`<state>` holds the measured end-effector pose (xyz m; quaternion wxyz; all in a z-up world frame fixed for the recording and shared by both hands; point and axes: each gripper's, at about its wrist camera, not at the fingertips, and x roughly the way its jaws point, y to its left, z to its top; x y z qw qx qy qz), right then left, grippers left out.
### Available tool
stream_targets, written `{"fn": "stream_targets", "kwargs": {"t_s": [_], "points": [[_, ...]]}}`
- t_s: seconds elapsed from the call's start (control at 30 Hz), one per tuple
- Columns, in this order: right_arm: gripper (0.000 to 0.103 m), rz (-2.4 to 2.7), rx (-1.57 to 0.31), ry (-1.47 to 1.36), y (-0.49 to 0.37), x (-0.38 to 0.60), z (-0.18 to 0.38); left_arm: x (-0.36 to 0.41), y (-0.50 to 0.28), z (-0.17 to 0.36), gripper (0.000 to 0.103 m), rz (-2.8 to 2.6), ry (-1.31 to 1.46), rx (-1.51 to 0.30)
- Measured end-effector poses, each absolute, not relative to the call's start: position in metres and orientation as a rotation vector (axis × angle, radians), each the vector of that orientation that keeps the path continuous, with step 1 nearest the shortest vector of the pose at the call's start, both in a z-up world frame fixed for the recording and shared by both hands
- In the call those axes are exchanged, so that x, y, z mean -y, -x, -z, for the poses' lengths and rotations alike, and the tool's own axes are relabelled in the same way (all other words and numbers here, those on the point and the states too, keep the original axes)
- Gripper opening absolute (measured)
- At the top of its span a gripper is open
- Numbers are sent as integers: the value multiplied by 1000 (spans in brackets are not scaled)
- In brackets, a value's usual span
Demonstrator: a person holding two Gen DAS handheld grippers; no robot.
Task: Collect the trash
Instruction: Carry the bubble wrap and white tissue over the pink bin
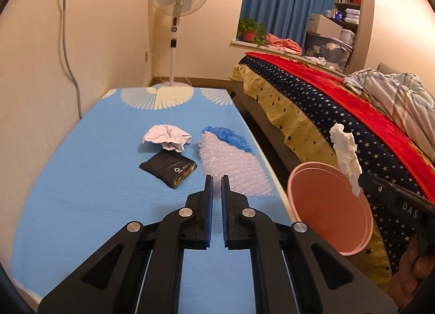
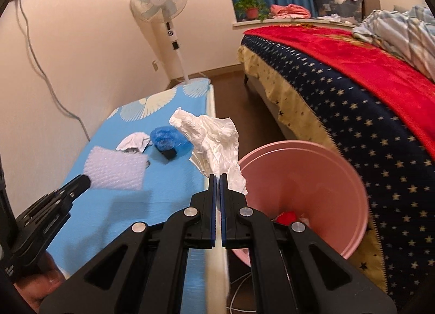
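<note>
Left wrist view: the left gripper (image 1: pixel 217 178) has its jaws drawn in on the near edge of the bubble wrap sheet (image 1: pixel 231 167), which spreads away toward 1 o'clock over the blue table cover (image 1: pixel 81 164). I judge the sheet very light, soft and springy, a little slick, so a pinch on a flat edge is the sensible hold. At 11 o'clock of the fingertips lie a black pouch (image 1: pixel 168 170) and, beyond it, a crumpled white paper (image 1: pixel 165 137); a blue fluffy item (image 1: pixel 231 134) peeks from behind the wrap. At 3 o'clock stands the pink bin (image 1: pixel 326 205), with white tissue (image 1: pixel 345 153) hanging over its rim from the right gripper's tips.

Right wrist view: the right gripper (image 2: pixel 217 178) is clamped on the tissue (image 2: pixel 214 145), which billows up toward 12 o'clock. It looks weightless, limp and easy to tear, so I would keep hold of a bunched fold. The bin (image 2: pixel 312 178) sits at 3 o'clock, just beside the fingertips, with 1 red scrap (image 2: pixel 285 216) inside. At 9 o'clock the left gripper (image 2: pixel 84 181) holds the wrap (image 2: pixel 117 172) lifted off the cover (image 2: pixel 163 200).
</note>
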<state>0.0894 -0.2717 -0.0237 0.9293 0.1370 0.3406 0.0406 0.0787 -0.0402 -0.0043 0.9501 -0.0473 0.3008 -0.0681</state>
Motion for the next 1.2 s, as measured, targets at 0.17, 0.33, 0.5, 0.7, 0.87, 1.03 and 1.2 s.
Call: {"fn": "stream_targets", "kwargs": {"t_s": [0.17,0.33,0.5,0.7,0.87,1.03,1.2], "points": [[3,-46,-682,-274,-84,287,15,49,-72,-1,6,154,79,-600],[3,3,-669,-284,-81,304,10,57,-72,0,6,175,77,-590],[3,42,-670,-284,-79,316,11,68,-71,2,6,194,80,-589],[3,78,-671,-260,-77,323,12,87,-72,3,6,235,71,-584],[3,126,-668,-210,-74,327,10,102,-70,4,6,270,58,-576],[3,160,-668,-179,-73,331,11,116,-69,5,6,296,45,-576],[3,188,-663,-156,-74,336,10,128,-69,9,6,312,24,-581]]}}
